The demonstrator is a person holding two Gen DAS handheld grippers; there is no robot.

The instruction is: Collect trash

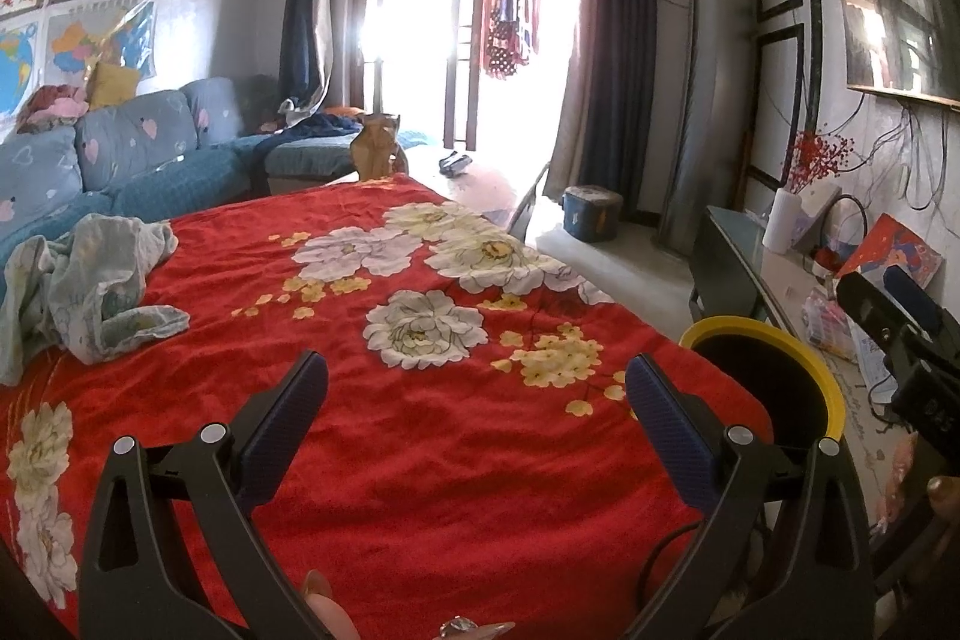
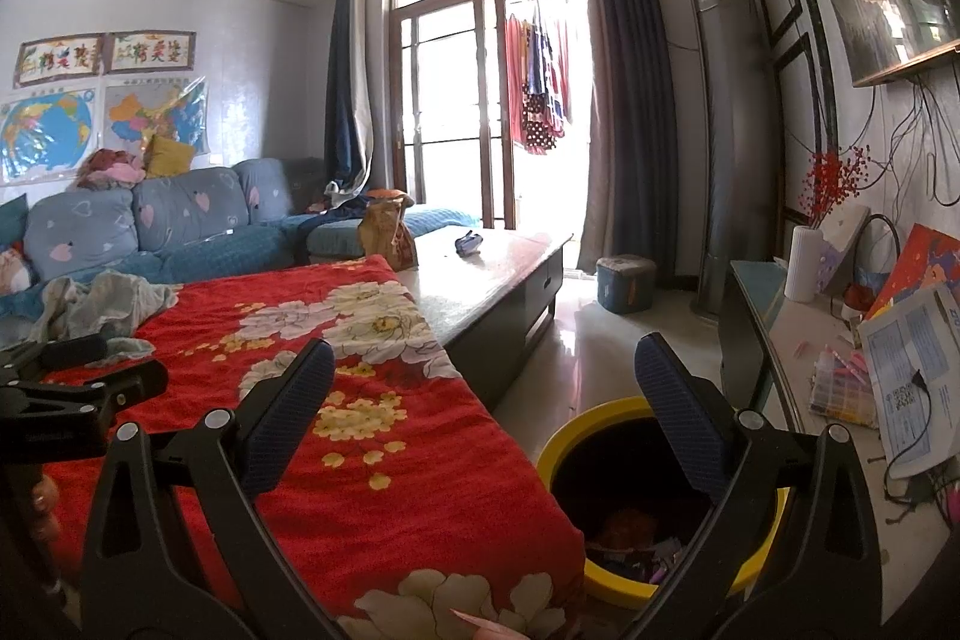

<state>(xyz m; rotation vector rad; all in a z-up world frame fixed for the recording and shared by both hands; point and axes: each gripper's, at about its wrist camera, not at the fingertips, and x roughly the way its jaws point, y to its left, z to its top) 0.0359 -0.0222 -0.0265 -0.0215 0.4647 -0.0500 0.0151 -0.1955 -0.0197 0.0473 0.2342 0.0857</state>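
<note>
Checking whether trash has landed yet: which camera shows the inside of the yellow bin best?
The right wrist view. It looks down into the yellow bin, and some dark, reddish items show at its bottom, partly behind the open right gripper. The left wrist view catches only the bin's rim and a black interior beside the red floral cloth.

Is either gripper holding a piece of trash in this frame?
No: the left gripper and the right gripper both stand open with nothing between their fingers, above the red blanket and yellow bin.
</note>
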